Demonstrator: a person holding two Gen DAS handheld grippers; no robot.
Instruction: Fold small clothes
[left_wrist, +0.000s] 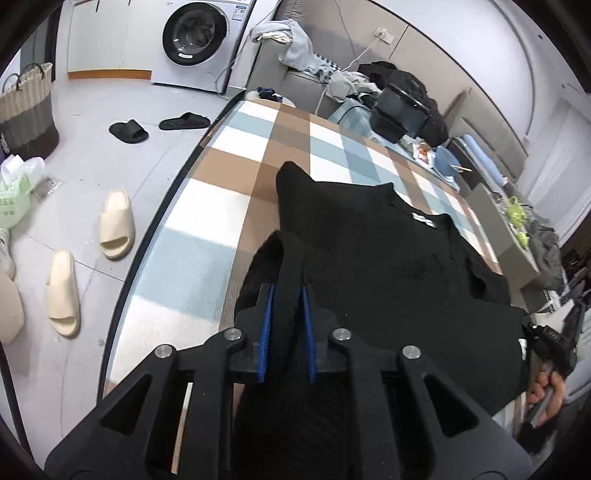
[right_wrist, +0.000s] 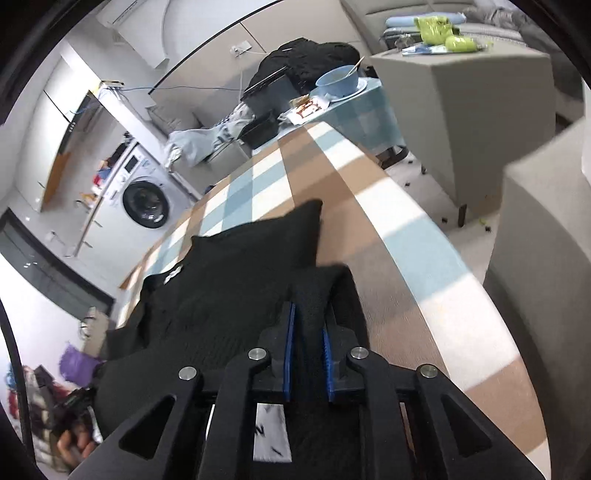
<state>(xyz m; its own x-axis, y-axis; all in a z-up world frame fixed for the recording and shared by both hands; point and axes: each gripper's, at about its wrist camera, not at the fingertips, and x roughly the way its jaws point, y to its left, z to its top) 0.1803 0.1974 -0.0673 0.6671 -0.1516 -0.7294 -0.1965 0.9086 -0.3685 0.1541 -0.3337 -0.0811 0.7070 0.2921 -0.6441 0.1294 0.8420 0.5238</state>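
Checked cloth in brown, blue and white is covering the table (left_wrist: 207, 206), and a washing machine (left_wrist: 195, 35) is standing against the far wall with slippers (left_wrist: 116, 225) scattered on the pale floor.

On that cloth a black garment (left_wrist: 388, 258) is lying mostly spread out, its neck label facing up and one pointed corner reaching toward the middle of the table. The left gripper (left_wrist: 287, 295) is clamping a bunched ridge of the fabric at the near edge, the blue pads pressing on the cloth from both sides. The right gripper (right_wrist: 308, 325) is doing the same at the opposite near corner, its jaws closed on a raised fold of the same garment (right_wrist: 236, 280). In the left wrist view a hand (left_wrist: 546, 395) is showing at the far right, wrapped around the other tool's handle.

Judging by how things lie, the fold is only starting: both near corners are being pinched and lifted off the cloth, yet the body of the garment is sitting flat and single-layered, with no crease visible. What seems left is carrying the held edge over toward the far side, laying it down, and then any further folds.

Beyond the table, a blue bowl (right_wrist: 338, 79) and more clothes are sitting on the furniture.
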